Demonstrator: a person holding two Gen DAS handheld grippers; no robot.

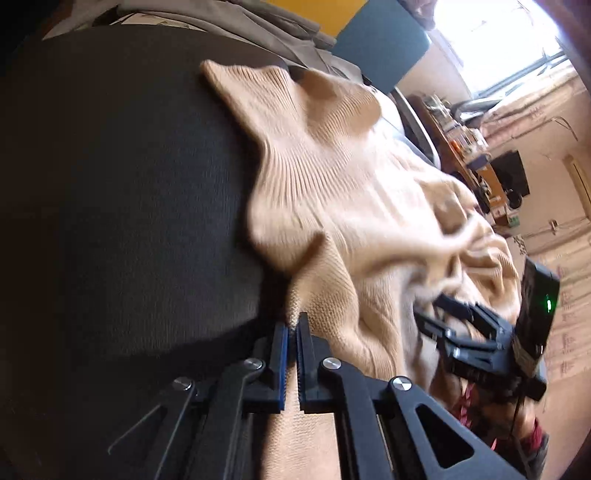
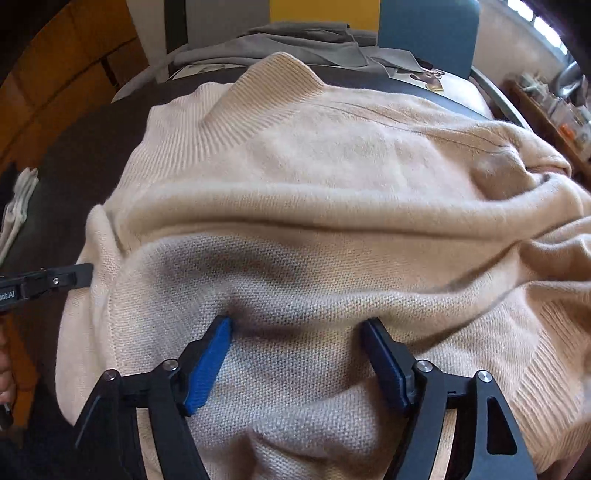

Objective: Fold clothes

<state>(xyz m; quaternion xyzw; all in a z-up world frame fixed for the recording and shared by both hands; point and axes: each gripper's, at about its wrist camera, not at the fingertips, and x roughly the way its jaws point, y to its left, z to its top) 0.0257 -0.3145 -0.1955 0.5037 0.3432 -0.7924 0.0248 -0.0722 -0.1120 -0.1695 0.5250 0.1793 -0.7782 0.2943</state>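
Observation:
A beige knit sweater (image 2: 332,192) lies rumpled on a dark cushioned surface (image 2: 77,155), its ribbed collar (image 2: 273,77) toward the far side. My left gripper (image 1: 293,325) is shut on an edge of the beige sweater (image 1: 332,177), knit fabric pinched between its blue pads. In the right wrist view the left gripper (image 2: 79,275) reaches in from the left edge at the sweater's side. My right gripper (image 2: 299,328) stands open just above the sweater's middle, its blue pads (image 2: 210,365) wide apart and nothing between them. The right gripper (image 1: 450,314) also shows at the lower right of the left wrist view.
Grey folded clothes (image 2: 295,40) lie at the far side of the dark surface (image 1: 129,184). A blue chair back (image 2: 424,33) stands behind. A white cloth (image 2: 18,206) hangs at the left. Cluttered shelves (image 1: 461,140) line the right wall under a bright window.

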